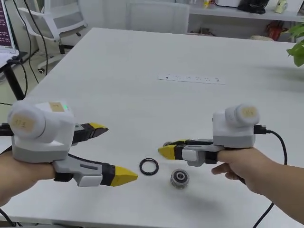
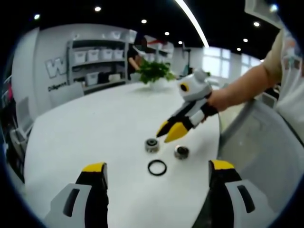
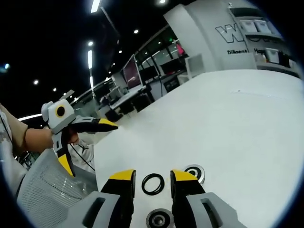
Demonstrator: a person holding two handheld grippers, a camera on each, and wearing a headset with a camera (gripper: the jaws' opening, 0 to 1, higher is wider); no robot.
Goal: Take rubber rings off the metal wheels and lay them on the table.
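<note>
A loose black rubber ring lies flat on the white table. Just right of it sits a small metal wheel. In the left gripper view the ring lies in front of two wheels. My left gripper is wide open and holds nothing, a short way left of the ring. My right gripper hovers just above the wheels, its jaws a narrow gap apart with nothing between them. Between its jaws I see the ring, one wheel beside a jaw and another wheel below.
A white power strip lies flush in the table's middle. A cable trails from the right gripper. Chairs stand at the far left, and a plant at the table's far right edge.
</note>
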